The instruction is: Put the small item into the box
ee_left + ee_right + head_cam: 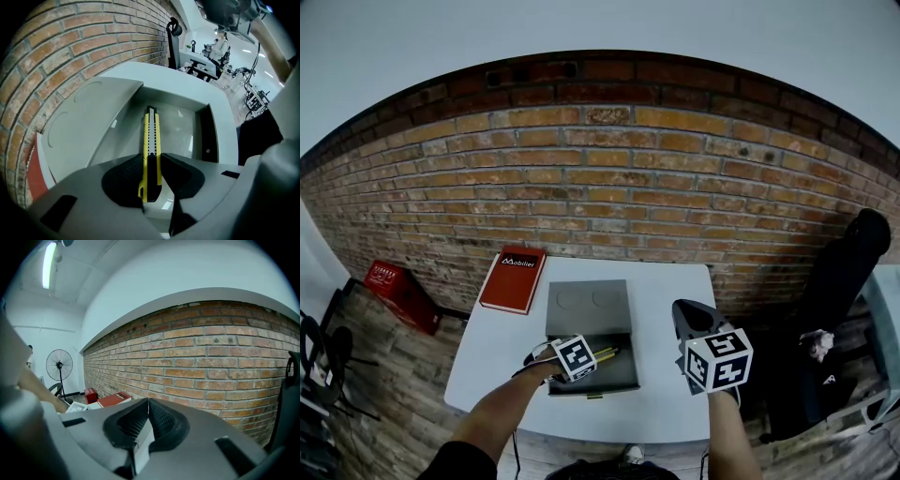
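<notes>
the left claw (151,159) is clamped on a yellow utility knife (151,136). it holds the knife lengthwise, tip reaching into the open grey box (206,136) on the bench (670,291), likely so it lands flat inside. the right claw (148,405), closed and empty, hangs off to the side of the box.

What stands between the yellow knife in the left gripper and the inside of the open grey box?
Nothing visible does. The left gripper holds the yellow knife right over the open box, whose lid lies folded back toward the brick wall. The box floor beyond the knife's far end looks bare.
</notes>
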{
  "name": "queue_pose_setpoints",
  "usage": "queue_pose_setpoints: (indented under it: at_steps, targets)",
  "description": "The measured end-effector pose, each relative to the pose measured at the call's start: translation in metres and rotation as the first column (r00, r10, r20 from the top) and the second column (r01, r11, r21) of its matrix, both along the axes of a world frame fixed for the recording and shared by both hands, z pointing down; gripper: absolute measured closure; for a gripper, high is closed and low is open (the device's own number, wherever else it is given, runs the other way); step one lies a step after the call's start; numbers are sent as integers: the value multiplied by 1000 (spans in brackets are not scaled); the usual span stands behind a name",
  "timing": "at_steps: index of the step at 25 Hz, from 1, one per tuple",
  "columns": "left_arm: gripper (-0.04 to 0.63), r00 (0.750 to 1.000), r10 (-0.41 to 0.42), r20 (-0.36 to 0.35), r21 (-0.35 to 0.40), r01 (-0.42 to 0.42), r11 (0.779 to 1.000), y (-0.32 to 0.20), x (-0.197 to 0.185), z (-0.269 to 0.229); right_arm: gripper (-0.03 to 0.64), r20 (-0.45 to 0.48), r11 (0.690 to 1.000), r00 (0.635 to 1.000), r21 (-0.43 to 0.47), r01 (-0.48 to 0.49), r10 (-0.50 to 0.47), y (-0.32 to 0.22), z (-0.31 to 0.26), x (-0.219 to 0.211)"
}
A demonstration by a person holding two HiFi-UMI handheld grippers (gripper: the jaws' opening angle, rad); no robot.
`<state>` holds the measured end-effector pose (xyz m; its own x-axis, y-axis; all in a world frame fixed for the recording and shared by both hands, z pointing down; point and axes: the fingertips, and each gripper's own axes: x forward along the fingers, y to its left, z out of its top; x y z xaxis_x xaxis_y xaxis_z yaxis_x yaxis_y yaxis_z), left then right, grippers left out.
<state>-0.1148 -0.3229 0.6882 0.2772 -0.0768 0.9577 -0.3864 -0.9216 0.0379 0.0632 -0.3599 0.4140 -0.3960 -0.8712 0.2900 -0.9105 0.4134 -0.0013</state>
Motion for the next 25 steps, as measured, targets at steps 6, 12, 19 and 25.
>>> queue_pose_setpoints:
  at_steps: [6,12,19,25]
  targets:
    - [456,1000,9,-5,24,-9,1000,-2,2,0,597,1,1000,1000,-1,-2,2,1,1,1]
    - [442,1000,-18,-8,20,18,1000,-3,-3,-7,597,-2,1000,1000,-3,1,-1,2,-1,1]
    - [442,999,-38,-38,63,40,997,-6,-3,-20,597,-1,1000,1000,5,14,-14,3,-3,-3]
    - [443,995,-69,-70,113,77,991,-13,-7,-40,597,-1,999,1000,15,30,-30,4,-8,-9]
